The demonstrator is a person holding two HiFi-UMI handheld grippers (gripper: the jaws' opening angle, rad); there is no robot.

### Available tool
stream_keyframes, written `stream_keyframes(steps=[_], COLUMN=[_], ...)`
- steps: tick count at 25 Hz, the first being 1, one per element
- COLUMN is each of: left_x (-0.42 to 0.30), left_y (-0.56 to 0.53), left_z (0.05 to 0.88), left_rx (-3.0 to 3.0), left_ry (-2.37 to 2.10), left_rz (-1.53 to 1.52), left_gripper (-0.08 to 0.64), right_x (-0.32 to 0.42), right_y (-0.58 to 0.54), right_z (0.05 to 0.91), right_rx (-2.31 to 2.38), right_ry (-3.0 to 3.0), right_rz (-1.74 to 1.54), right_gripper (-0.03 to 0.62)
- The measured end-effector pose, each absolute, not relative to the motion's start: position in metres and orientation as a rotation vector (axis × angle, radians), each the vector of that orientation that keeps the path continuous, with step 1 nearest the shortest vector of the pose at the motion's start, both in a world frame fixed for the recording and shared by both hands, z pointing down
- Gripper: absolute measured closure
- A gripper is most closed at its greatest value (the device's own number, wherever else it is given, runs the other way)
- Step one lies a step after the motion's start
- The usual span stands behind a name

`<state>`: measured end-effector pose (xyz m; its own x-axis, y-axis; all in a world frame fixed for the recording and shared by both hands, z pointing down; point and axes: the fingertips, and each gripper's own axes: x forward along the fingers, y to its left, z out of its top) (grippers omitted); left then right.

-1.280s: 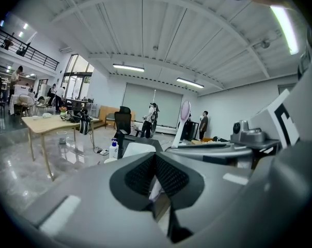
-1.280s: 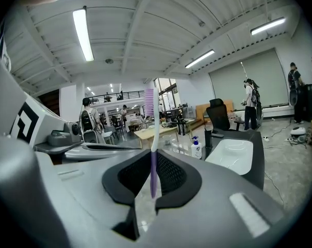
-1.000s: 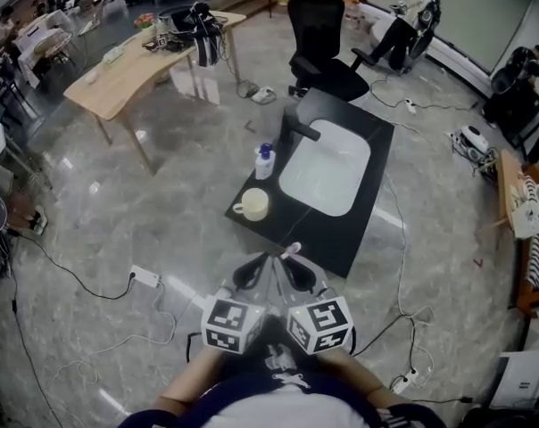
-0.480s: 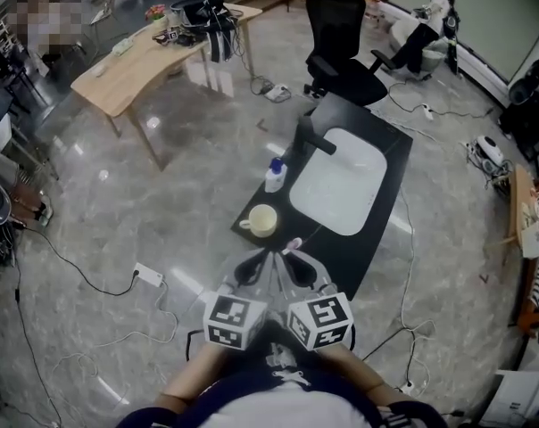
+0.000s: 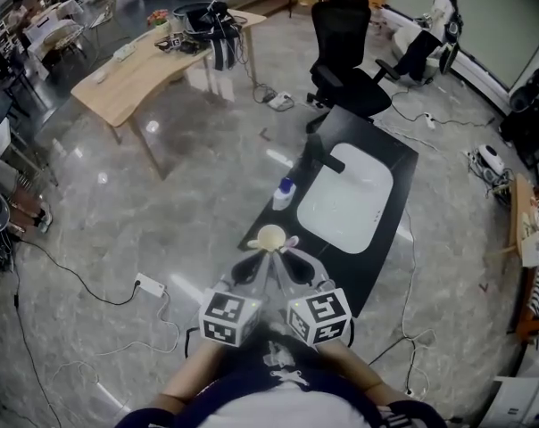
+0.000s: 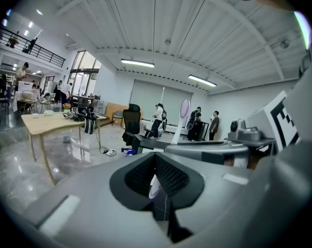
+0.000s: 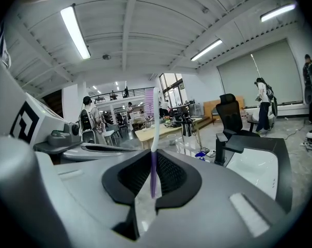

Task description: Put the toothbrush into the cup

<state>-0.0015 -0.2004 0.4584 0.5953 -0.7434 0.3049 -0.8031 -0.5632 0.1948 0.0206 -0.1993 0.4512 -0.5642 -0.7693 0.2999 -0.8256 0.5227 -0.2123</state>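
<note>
A pale yellow cup (image 5: 270, 237) stands on the near left corner of the black sink counter (image 5: 390, 208). My right gripper (image 5: 294, 264) (image 7: 153, 177) is shut on the toothbrush (image 7: 152, 154), which stands upright with a purple lower handle and a white upper part. In the head view the toothbrush (image 5: 291, 242) has its pink head just right of the cup's rim. My left gripper (image 5: 249, 270) (image 6: 156, 177) sits beside the right one, jaws together, holding nothing. From the left gripper view the toothbrush (image 6: 182, 115) rises at the right.
A small blue-capped bottle (image 5: 285, 193) and a black faucet (image 5: 325, 155) stand by the white basin (image 5: 350, 199). A black office chair (image 5: 345, 43) is behind the counter. A wooden table (image 5: 136, 69) is at far left. A power strip (image 5: 149, 284) with cables lies on the floor.
The counter has come closer in the head view. The cup now lies directly ahead of both grippers' tips, and the toothbrush head has reached the cup's rim.
</note>
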Motion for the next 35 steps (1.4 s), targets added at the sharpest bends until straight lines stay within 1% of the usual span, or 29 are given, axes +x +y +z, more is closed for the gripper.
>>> stream_keyframes(steps=[21,35], left_x=[-0.026,-0.031], left_y=[-0.246,-0.248], left_z=[0.504,0.527], left_rx=[2.419,2.398], left_ry=[-1.174,-1.163], left_rz=[0.251,0.305], left_gripper=[0.560,0.560], right_x=[0.013,0.015], right_y=[-0.263,-0.279], right_z=[0.491,0.534], right_rx=[1.407,1.405], right_ry=[-2.519,-2.454], right_rz=[0.545,0.559], right_gripper=[0.557,0.557])
